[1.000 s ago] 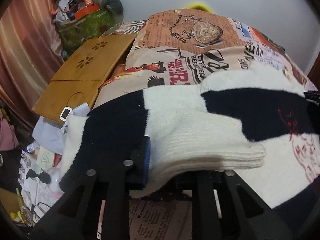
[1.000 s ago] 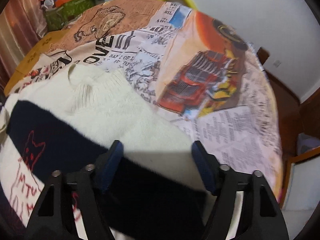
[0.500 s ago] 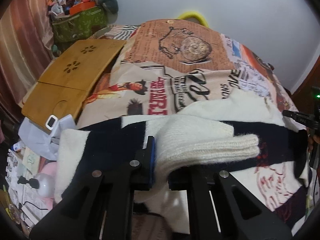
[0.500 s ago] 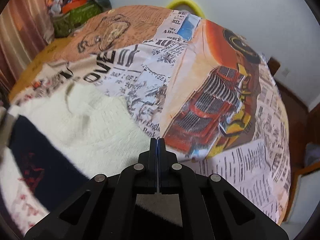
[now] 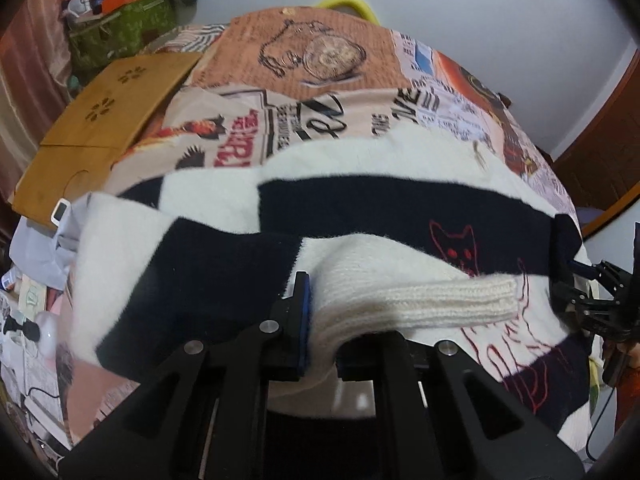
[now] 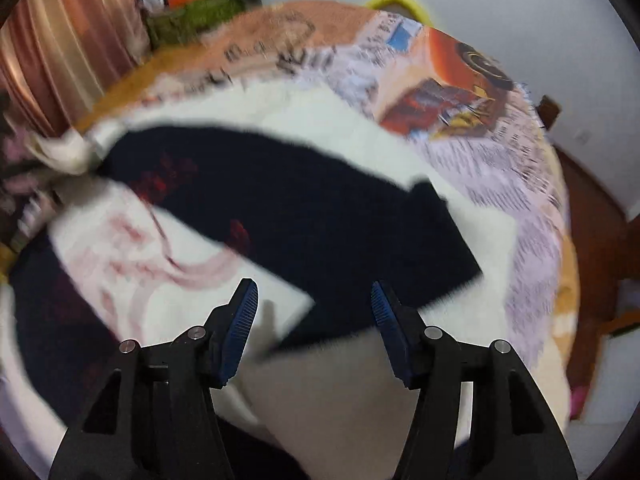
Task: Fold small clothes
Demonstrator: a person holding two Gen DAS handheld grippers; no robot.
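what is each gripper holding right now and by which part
The left gripper is shut on the sweater, gripping its white ribbed cuff. The right gripper is open, holding nothing.

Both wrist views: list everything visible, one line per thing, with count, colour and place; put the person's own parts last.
sweater: one, white and navy with red cat drawings, spread across the bed; its ribbed white sleeve cuff is folded over the front.
bedsheet: one, newspaper and truck print, under the sweater.
wooden lap desk: one, tan, at the bed's left edge.
green bag: one, far left corner, clutter on top.
curtain: one, reddish-brown, left wall.
yellow rim: one, behind the bed's far end.
left tongs: black, blue pads, shut on the sleeve.
right tongs: black, blue pads, open above the sweater.
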